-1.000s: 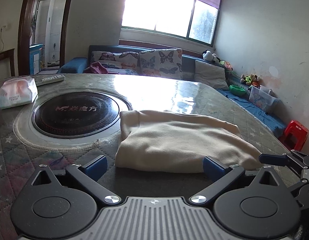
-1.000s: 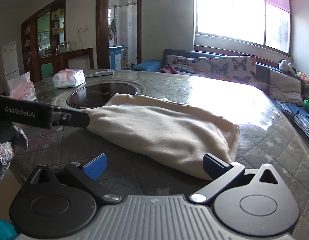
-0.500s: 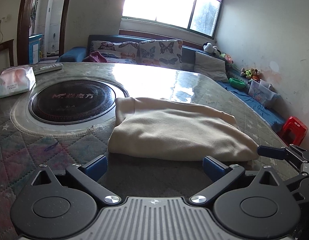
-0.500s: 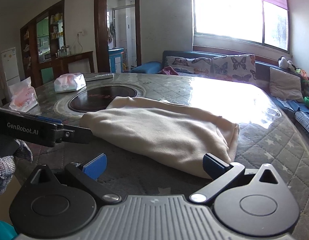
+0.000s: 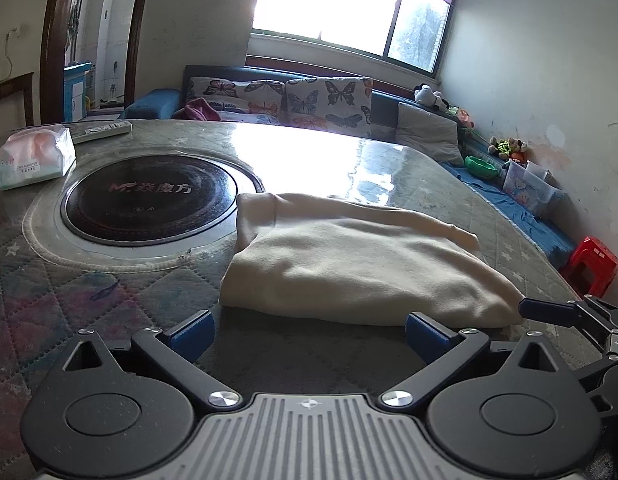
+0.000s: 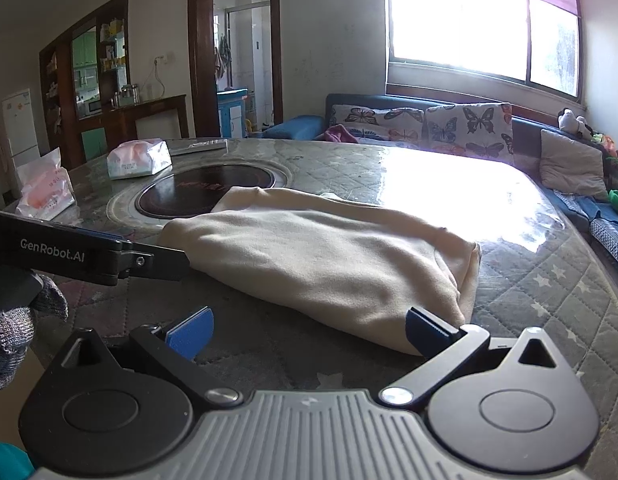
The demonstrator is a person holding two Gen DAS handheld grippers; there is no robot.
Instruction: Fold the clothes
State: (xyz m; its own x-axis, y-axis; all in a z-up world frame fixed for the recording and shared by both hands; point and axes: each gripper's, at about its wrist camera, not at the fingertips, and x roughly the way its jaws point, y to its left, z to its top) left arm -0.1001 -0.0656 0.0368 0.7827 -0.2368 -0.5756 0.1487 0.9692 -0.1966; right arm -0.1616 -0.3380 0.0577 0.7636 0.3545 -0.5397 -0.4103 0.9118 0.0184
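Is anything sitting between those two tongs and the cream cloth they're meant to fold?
Nothing visible. Only bare quilted table cover separates the open left tongs and open right tongs from the folded cream cloth.

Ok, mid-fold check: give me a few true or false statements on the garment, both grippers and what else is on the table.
1. The cream garment lies folded on the table. True.
2. The left gripper is shut on the garment. False: it is open and holds nothing.
3. The right gripper is open. True.
4. The garment fully covers the round black cooktop. False: it lies beside it.
5. A tissue pack sits beyond the cooktop. True.
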